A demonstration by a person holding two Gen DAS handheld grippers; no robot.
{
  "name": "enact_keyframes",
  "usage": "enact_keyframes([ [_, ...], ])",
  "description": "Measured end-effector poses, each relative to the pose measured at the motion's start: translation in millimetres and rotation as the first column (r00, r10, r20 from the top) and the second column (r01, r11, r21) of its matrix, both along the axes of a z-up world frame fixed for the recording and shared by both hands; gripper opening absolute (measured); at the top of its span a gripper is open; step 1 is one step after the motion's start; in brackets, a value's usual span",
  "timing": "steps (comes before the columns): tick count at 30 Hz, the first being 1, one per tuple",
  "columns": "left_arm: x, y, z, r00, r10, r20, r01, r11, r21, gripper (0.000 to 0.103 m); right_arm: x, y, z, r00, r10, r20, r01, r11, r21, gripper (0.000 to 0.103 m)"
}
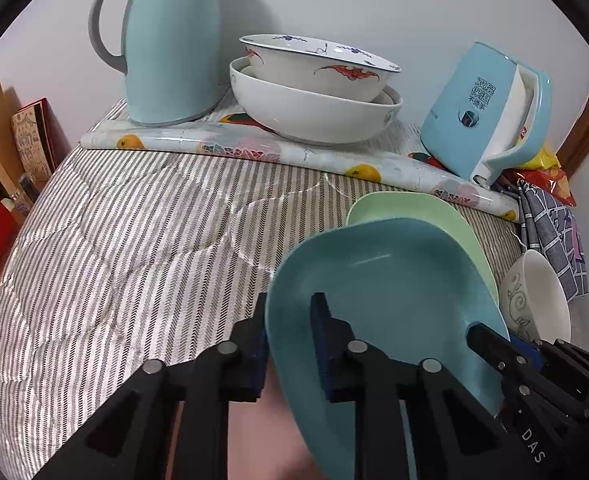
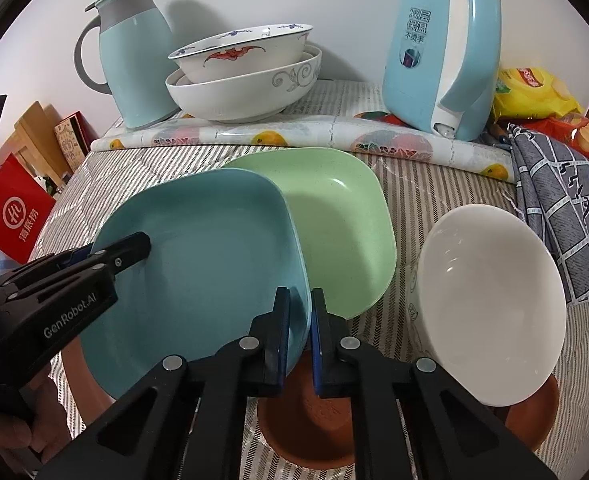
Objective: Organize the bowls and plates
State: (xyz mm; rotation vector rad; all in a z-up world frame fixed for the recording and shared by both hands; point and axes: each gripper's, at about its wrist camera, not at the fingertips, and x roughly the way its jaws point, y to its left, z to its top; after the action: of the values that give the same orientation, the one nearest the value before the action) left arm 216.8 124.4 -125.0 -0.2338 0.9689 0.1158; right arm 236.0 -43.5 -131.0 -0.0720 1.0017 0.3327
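A blue square plate (image 1: 382,280) (image 2: 206,248) is tilted, resting partly over a green square plate (image 1: 414,208) (image 2: 334,220). My left gripper (image 1: 290,300) is shut on the blue plate's left rim; its fingertip (image 2: 142,240) shows over the plate in the right wrist view. On the opposite rim my right gripper (image 2: 299,294) is shut as well, its fingertip (image 1: 478,330) seen in the left wrist view. A white bowl (image 2: 490,304) (image 1: 542,292) leans just right of the plates. Brown dishes (image 2: 306,428) lie underneath. Two stacked white bowls (image 1: 314,112) (image 2: 246,92) sit at the back.
A pale blue thermos jug (image 1: 174,48) stands back left and a blue kettle (image 2: 442,52) back right, on a rolled fruit-print oilcloth (image 2: 294,136). Snack bags (image 2: 534,92) and a grey checked cloth (image 2: 566,208) lie right. A red bag (image 2: 18,212) stands beyond the left edge.
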Motion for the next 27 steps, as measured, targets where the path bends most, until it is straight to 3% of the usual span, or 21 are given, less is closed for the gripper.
enact_keyframes([
  [27, -62.6, 10.6, 36.8, 0.998, 0.037, 0.054, -0.039, 0.998, 0.041, 0.013, -50.8, 5.8, 30.0, 0.996, 0.027, 0.08, -0.031, 0.998, 0.05, 0.009],
])
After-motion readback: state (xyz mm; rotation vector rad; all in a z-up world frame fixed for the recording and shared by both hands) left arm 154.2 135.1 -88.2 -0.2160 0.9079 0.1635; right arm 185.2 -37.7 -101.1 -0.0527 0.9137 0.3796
